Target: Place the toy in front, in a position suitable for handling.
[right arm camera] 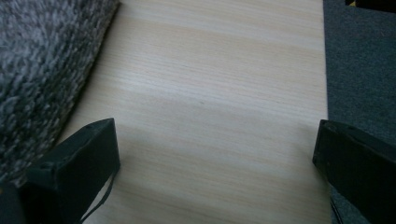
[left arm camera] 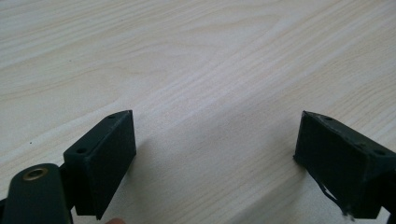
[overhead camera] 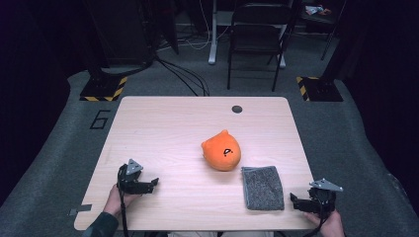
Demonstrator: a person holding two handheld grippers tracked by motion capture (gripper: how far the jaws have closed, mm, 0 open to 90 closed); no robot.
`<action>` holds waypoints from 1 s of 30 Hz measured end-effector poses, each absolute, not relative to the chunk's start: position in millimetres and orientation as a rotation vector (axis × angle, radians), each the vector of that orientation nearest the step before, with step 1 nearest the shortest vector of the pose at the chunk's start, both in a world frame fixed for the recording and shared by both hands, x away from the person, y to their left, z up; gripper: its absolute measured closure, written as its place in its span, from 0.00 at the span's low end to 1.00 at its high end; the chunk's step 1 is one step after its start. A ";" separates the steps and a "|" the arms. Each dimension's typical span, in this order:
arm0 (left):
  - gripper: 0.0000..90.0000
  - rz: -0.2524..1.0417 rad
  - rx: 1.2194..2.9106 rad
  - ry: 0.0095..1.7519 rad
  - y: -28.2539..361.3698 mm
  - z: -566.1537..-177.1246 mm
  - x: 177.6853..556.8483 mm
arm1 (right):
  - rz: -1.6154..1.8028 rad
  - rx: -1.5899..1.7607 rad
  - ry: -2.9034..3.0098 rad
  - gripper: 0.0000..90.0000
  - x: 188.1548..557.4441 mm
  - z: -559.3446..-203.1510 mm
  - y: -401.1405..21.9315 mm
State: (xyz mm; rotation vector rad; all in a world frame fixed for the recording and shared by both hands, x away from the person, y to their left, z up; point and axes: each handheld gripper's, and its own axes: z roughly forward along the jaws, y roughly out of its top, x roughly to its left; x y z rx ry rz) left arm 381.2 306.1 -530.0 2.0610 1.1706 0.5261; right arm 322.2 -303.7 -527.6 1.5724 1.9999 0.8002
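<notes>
- The left gripper (overhead camera: 148, 184) is held low at the table's (overhead camera: 163, 123) seven o'clock corner, its jaws spread wide with nothing between them; in the left gripper view only pale, smooth wood grain is seen between them, so a resting pose is judged.
- The orange plush toy (overhead camera: 221, 151), rounded and soft with small ears and a stitched face, is set near the table's centre, apart from both grippers.
- The grey towel (overhead camera: 262, 187), a folded, nubbly rectangle, lies just at the toy's five o'clock, almost touching it.
- The right gripper (overhead camera: 299, 201) is parked at the towel's three o'clock, released and empty, its left jaw beside the cloth's edge, probably for a first grasp.
</notes>
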 end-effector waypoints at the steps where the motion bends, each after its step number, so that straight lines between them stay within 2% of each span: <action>1: 0.13 0.526 2.065 1.169 306.3 -529.9 381.2 | 0.771 1.582 2.012 0.00 321.5 -525.0 -304.7; 3: 0.13 0.526 2.064 1.169 306.3 -529.9 381.2 | 0.748 1.582 2.012 0.00 321.7 -523.5 -303.8; 4: 0.13 0.526 2.064 1.169 306.3 -529.9 381.2 | 0.664 1.544 2.019 0.07 321.6 -518.0 -300.5; 5: 0.13 0.526 2.064 1.169 306.3 -529.9 381.2 | 0.664 1.544 2.019 0.07 321.6 -518.0 -300.5; 7: 0.13 0.526 2.064 1.169 306.3 -529.9 381.2 | 0.627 1.531 2.017 0.21 320.7 -511.5 -297.5; 8: 0.13 0.526 2.064 1.169 306.3 -529.9 381.2 | 0.624 1.548 2.013 0.18 321.0 -509.7 -296.6; 14: 0.13 0.526 2.064 1.169 306.3 -529.9 381.2 | 0.705 1.573 2.012 0.18 318.1 -493.9 -291.2; 15: 0.13 0.527 2.063 1.170 306.3 -529.9 381.2 | 0.718 1.567 2.021 0.16 318.2 -492.6 -289.7; 30: 0.13 0.526 2.063 1.169 306.2 -529.9 381.2 | 0.734 1.433 2.142 0.15 314.2 -472.0 -234.0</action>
